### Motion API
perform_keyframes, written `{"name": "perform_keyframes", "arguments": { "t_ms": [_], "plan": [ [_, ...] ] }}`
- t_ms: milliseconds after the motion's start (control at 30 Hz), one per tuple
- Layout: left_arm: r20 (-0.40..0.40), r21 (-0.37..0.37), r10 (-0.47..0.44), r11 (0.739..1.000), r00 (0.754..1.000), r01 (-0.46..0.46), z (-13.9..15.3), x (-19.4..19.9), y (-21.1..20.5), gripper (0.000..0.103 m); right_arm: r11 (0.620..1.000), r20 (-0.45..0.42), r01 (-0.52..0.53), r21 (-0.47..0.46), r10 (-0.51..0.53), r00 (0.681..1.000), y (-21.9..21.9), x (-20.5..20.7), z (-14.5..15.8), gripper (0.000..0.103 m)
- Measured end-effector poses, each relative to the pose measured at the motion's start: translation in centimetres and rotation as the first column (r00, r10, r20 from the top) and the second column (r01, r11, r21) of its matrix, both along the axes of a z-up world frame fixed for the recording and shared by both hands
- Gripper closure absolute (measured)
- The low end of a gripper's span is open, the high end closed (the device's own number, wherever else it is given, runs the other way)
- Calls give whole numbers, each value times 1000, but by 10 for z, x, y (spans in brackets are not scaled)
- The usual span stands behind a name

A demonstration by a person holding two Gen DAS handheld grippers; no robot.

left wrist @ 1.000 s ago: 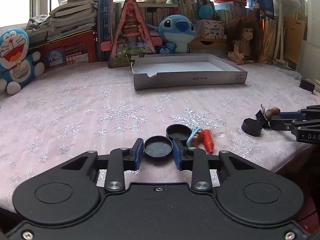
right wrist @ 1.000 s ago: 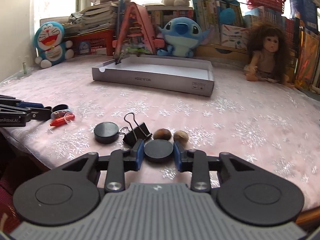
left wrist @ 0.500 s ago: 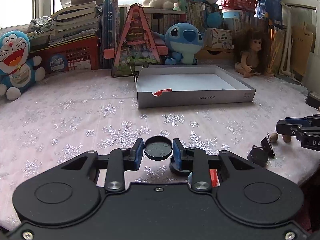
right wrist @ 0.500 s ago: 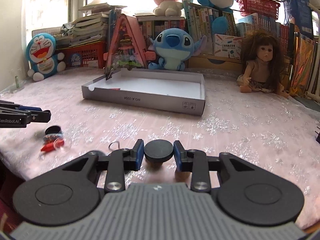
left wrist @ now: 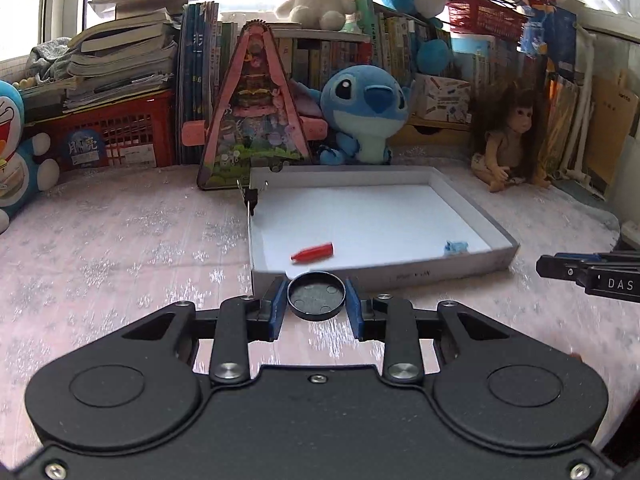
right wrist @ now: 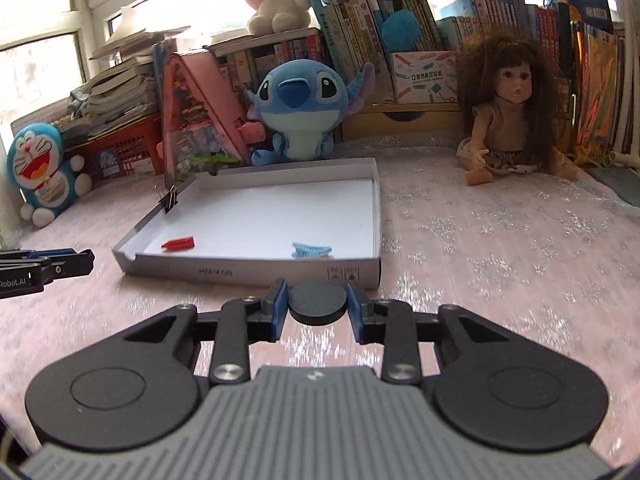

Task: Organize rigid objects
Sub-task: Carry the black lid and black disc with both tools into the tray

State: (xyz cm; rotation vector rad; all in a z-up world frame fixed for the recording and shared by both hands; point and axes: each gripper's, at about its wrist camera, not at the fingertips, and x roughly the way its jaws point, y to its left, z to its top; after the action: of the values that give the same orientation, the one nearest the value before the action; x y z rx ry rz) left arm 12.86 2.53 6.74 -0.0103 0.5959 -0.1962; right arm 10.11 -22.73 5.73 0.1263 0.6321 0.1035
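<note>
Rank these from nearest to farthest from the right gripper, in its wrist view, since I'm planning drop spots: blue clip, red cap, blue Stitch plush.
1. Small blue plastic clip, in the tray's near right corner.
2. Red pointed cap, near left in the tray.
3. Blue Stitch plush, behind the tray.

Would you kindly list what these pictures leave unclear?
- Left wrist view: tray front wall print is blurred; right gripper cut off by the edge.
- Right wrist view: black disc underside faces away; small blue item too small to identify.
</note>
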Motion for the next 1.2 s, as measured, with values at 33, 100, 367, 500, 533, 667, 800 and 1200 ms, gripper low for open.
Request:
{"name": "perform_keyframes", "arguments": {
  "t_ms": [33, 100, 367, 500, 533, 667, 800, 1200],
  "plan": [
    [-6, -7, 1, 1000, 1000, -1, 3, 9, 0, 74, 1000, -7, 0, 15, 0, 1000, -2, 8, 2, 67],
    [-22, -29, 12, 1000, 1000, -12, 8, 26, 2, 74, 999, -39, -1, 39, 2, 999, -4, 26, 5, 67],
    [-94, -83, 33, 996, 995, -41, 8, 101, -1, 74, 995, -163, 18, 98, -2, 987, -4, 99, 3, 67],
    [-147, -82, 34, 996, 989, -46, -7, 131, -4, 74, 996, -218, 35, 83, -17, 976, -1, 128, -7, 67],
    [-157, -77, 37, 996, 987, -50, -10, 138, -5, 74, 996, -223, 42, 76, -24, 975, -1, 133, -10, 67],
    [-176, -57, 57, 996, 983, -68, -25, 157, -8, 74, 996, -243, 51, 79, -30, 970, 1, 147, -22, 66],
    [-184, -28, 63, 997, 981, -69, -37, 166, -13, 74, 998, -246, 38, 53, -24, 969, 9, 155, -29, 66],
    [-194, 21, 66, 998, 979, -64, -55, 175, -21, 74, 1000, -259, -2, -13, -1, 966, 22, 164, -41, 66]
  ]
}}
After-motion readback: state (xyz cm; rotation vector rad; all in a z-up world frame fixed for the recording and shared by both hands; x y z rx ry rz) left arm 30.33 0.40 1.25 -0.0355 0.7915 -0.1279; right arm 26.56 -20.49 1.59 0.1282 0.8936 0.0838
